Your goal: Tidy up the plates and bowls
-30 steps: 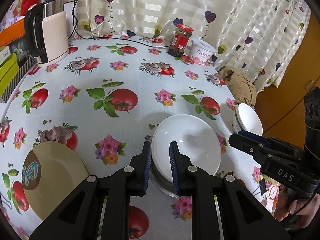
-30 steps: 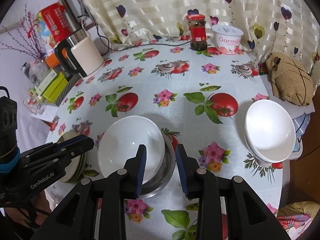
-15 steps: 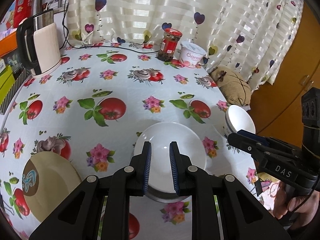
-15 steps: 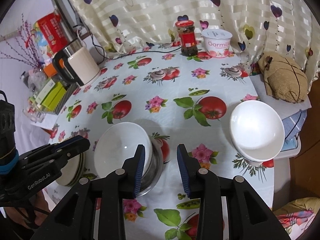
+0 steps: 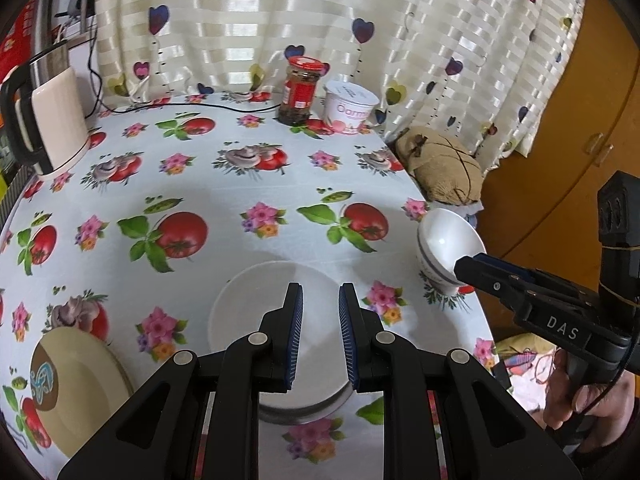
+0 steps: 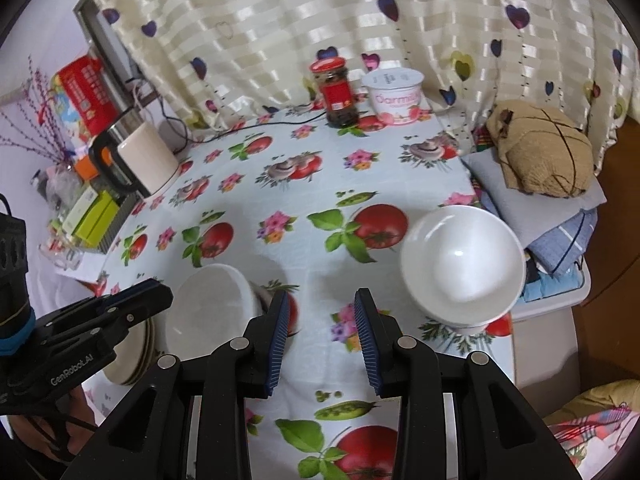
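Kettle (image 5: 48, 116) stands at the upper left of the left wrist view, on the flowered tablecloth (image 5: 224, 184). Low at the left edge lies a beige plate (image 5: 76, 384), flat on the cloth. Centre frame, the left gripper (image 5: 320, 336) hangs above a white bowl (image 5: 256, 312) that sits in a metal dish (image 5: 296, 414); its jaws stand narrowly parted with nothing between them. Further back, a red-lidded jar (image 5: 302, 90) and a yogurt tub (image 5: 350, 108) stand side by side before the curtain. At the right, a stack of white bowls (image 5: 444, 248) sits at the table edge, with the other tool's tip just in front of it.

Over to the right wrist view: the same white bowl (image 6: 212, 304) shows at lower left, beside a stack of beige plates (image 6: 136, 356). In the middle, the right gripper (image 6: 322, 336) hovers over bare cloth, jaws fairly wide and empty. Right of it, the stacked white bowls (image 6: 460, 268) rest upright near the table's corner.
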Motion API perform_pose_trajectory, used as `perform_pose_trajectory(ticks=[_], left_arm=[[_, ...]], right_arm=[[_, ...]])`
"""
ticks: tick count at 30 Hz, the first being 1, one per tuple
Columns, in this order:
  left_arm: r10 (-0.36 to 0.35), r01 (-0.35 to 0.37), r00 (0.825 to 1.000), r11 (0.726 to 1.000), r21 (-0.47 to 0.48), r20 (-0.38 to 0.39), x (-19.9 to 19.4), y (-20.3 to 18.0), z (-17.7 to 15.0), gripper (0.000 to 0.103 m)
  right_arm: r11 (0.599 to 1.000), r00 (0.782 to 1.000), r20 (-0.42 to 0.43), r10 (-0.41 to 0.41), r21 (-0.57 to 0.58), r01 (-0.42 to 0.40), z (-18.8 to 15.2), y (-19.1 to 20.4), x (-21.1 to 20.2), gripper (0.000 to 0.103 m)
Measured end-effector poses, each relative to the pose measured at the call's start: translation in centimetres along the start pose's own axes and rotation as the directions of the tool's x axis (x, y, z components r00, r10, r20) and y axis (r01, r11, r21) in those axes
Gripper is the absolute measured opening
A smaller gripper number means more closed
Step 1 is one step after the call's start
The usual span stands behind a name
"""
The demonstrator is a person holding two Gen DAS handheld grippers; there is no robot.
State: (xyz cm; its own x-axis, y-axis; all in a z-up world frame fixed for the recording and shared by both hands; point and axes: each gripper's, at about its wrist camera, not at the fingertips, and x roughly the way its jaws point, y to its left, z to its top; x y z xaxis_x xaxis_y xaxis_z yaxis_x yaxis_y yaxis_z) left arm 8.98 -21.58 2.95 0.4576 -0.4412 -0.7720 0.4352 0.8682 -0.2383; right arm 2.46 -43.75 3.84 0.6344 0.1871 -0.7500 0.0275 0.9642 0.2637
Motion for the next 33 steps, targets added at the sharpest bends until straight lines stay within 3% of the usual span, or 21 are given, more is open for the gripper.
perform_pose_trajectory(ticks=[19, 33], left_arm=[[-0.069, 0.072, 0.996, 0.996, 0.057, -0.05, 3.9, -5.9, 2.1, 0.019], [-0.108, 0.111, 0.989, 0.993, 0.03, -0.101, 7.6, -8.4, 3.0, 0.022]], right_arm=[[0.991, 0.998, 0.032, -0.06, 0.121, 0.055, 0.2, -6.5, -1.1, 0.033], [0.975, 0.993, 0.023, -0.116, 0.193, 0.109, 0.0, -11.0, -0.5, 0.034]])
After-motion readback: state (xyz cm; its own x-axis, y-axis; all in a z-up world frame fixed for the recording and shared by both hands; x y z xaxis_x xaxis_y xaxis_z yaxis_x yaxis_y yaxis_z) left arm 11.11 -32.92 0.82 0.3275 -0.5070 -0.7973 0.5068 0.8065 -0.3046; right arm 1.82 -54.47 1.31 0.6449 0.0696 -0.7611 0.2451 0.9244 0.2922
